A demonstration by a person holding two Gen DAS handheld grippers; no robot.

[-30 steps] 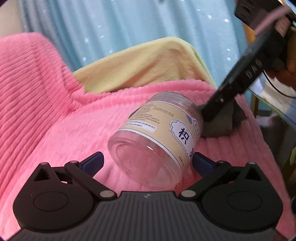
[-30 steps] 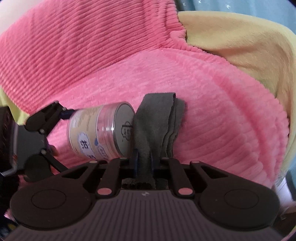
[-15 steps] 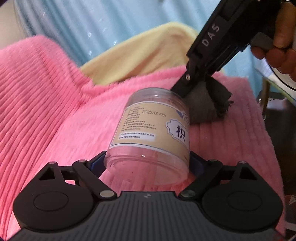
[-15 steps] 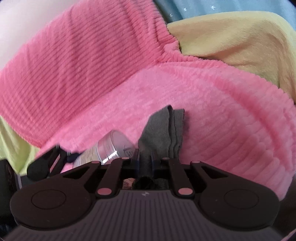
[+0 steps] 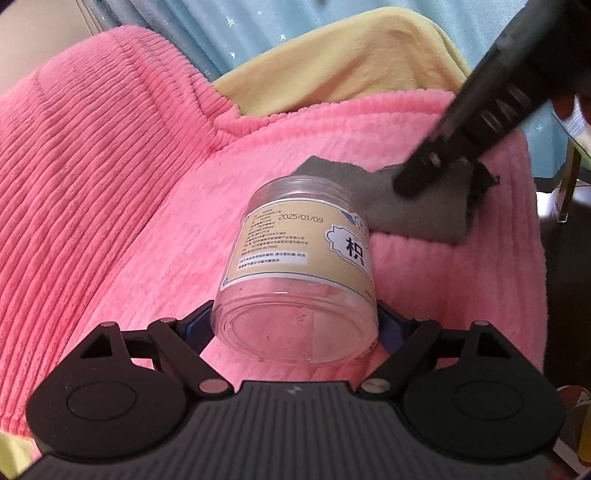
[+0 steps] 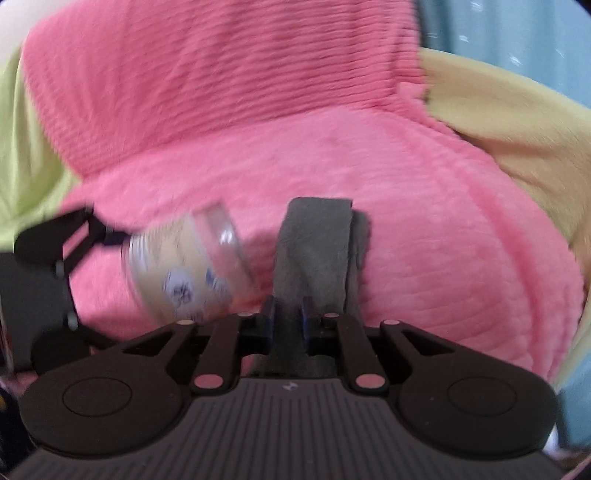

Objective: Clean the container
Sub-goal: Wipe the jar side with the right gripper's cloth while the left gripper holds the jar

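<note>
Container [image 5: 301, 280]: clear plastic jar, tan label with dark print, lidless, tilted with its base toward the left gripper [image 5: 295, 325], whose blue-padded fingers clamp its lower wall on both sides. It sits over the pink ribbed blanket [image 5: 110, 206]. Grey cloth [image 6: 314, 251]: folded, lying on the blanket just beyond the jar's mouth, pinched in the closed right gripper [image 6: 288, 314]. Yellow blanket [image 5: 351, 62]: behind the pink one. Blue starred curtain [image 5: 258, 26]: farthest back.

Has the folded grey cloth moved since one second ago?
Yes. The grey cloth, earlier touching the clear plastic jar, now lies flatter on the pink blanket, behind the jar.
</note>
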